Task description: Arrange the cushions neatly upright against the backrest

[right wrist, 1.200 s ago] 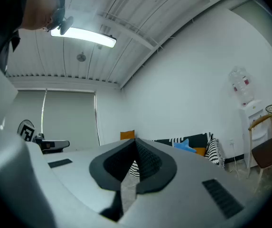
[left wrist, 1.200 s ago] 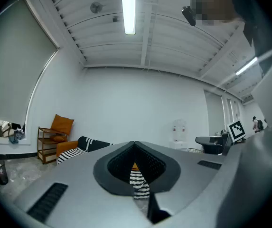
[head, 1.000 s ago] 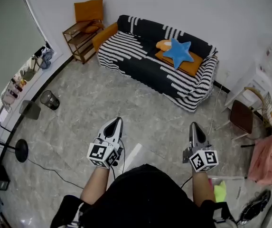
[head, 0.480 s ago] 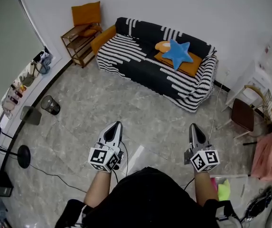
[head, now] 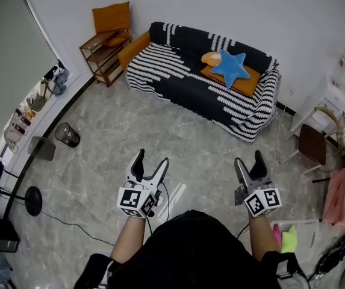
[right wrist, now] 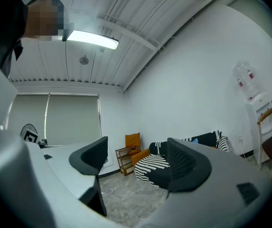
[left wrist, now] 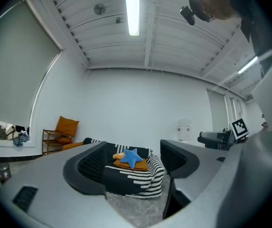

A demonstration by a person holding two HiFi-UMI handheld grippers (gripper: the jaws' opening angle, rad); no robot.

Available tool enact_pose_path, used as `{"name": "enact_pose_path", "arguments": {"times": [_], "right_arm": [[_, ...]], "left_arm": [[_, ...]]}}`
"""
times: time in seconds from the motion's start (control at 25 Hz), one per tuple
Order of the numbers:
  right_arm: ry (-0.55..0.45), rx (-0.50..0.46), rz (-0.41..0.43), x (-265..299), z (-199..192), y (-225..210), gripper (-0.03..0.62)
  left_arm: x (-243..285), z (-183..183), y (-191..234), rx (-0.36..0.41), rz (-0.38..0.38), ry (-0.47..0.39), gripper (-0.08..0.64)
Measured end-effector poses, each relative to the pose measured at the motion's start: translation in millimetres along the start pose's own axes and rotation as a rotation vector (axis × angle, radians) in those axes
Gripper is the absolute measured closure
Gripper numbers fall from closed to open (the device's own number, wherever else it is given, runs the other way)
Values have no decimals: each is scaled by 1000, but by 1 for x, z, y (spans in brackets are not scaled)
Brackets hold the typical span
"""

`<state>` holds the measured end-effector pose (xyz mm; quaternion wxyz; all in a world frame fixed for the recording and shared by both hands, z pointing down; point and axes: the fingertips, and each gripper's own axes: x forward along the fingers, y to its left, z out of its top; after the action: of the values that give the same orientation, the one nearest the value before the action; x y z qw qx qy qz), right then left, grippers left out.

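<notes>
I'm holding both tools out over the grey floor (head: 178,137), well apart from the striped sofa (head: 184,80), and both have just been opening: the left gripper (head: 151,160) has its jaws spread with nothing between them, and the right gripper (head: 249,159) likewise. Toward the sofa's right end a blue star cushion (head: 230,68) lies on a flat orange cushion (head: 248,83) on the seat, a smaller orange cushion (head: 209,57) touching its left point by the backrest, and another orange cushion (head: 134,43) rests at the sofa's left end
</notes>
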<state>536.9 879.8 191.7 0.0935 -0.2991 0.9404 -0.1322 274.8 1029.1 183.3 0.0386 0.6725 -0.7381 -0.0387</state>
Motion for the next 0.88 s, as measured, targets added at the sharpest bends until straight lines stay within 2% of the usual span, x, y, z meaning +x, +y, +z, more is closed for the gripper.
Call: {"name": "enact_pose_path", "arguments": {"times": [0.24,0.44,0.6,0.72,0.88], "right_arm": [[-23,68,-77,16,-7,10,210],[-14,75,-67,30,-8,30,210],[7,70,-104,33,-11,2,210],[20,87,-128,45,-18,-19,212],[43,96,-108,75,-21,-55,218]], "left_arm": [[-9,-2,26,-27,-7,4,190],[-9,-5,48,-45,-8,9,190],[-1,-15,52,-31,-12,34,190],[16,-21,59,-49,11,45,190],[56,-15,56,-56,33,37,190]]}}
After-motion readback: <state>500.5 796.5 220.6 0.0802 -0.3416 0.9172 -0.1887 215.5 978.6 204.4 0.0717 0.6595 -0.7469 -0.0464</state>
